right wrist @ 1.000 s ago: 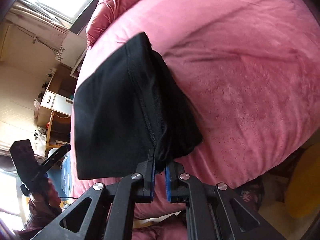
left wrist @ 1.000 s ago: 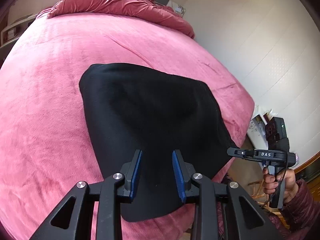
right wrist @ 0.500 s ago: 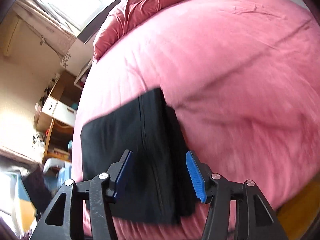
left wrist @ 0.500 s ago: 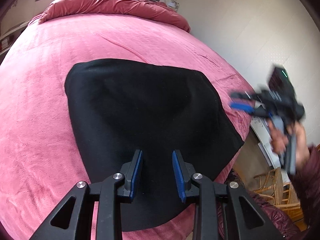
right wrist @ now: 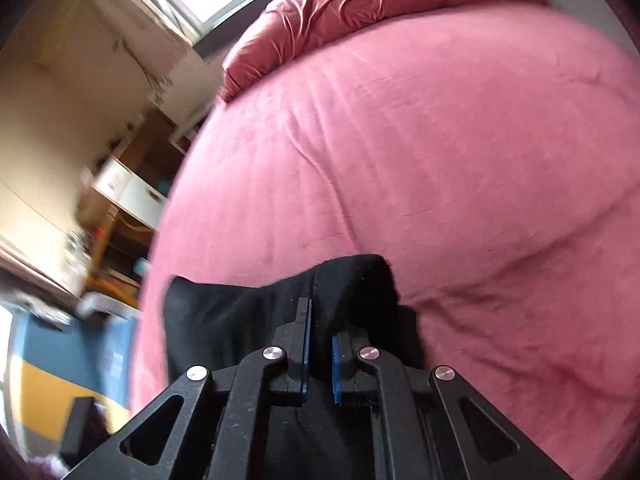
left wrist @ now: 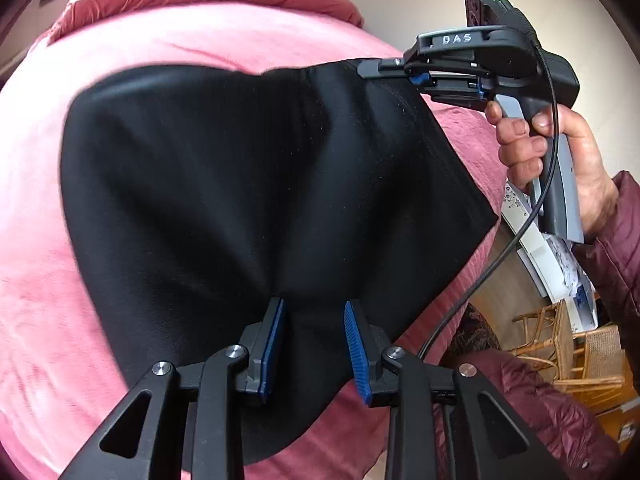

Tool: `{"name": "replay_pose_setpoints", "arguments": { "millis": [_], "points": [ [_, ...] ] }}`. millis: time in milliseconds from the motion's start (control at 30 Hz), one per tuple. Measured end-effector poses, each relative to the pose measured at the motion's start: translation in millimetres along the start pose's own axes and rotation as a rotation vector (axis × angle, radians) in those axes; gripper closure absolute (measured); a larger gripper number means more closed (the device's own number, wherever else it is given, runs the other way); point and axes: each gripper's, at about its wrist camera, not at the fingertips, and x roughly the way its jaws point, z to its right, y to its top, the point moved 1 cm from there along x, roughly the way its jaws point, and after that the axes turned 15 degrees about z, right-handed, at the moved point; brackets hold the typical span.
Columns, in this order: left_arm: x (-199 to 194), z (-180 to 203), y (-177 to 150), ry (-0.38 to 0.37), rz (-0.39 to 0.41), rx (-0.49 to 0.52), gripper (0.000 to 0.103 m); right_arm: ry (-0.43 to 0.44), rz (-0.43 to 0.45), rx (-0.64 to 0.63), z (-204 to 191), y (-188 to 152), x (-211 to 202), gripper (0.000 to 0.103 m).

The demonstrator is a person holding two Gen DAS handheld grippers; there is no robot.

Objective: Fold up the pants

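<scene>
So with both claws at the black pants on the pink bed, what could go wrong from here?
1. The left claw is open astride the near edge of the black pants; closing might catch only the top layer, so the fold could separate.
2. The right claw pinches a far corner near the seam; a thin bite may slip.
3. The pants overhang the edge of the pink bed, so a dropped grip could let them slide off.

One pair of black pants lies on one pink bed, with two grippers, left and right, and one crumpled duvet at the far end.
</scene>
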Motion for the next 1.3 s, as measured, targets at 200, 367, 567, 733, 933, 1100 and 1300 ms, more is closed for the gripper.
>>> {"name": "replay_pose_setpoints", "arguments": {
  "millis": [200, 367, 567, 733, 933, 1100, 1300],
  "points": [
    [3, 8, 4, 0.007, 0.002, 0.051, 0.072, -0.097, -0.037, 0.018, 21, -14, 22, 0.082],
    [-35, -12, 30, -0.035, 0.109, -0.008, 0.072, -0.164, 0.021, -0.019, 13, -14, -7, 0.058],
    [-49, -44, 68, 0.036, 0.206, -0.047, 0.072, -0.098, 0.093, -0.110, -23, -20, -52, 0.058],
    [-26, -77, 89, 0.130, 0.189, -0.132, 0.072, -0.082, 0.026, -0.197, -46, -53, -43, 0.058],
    [-1, -109, 86, 0.194, 0.136, -0.269, 0.073, -0.229, -0.050, -0.247, -24, -88, -24, 0.060],
    [18, -111, 71, 0.236, 0.121, -0.266, 0.080, -0.244, -0.020, -0.235, -4, -109, -19, 0.059],
    [-2, -101, 73, 0.257, 0.148, -0.201, 0.079, -0.240, -0.014, -0.195, 6, -107, -14, 0.050]
  ]
}}
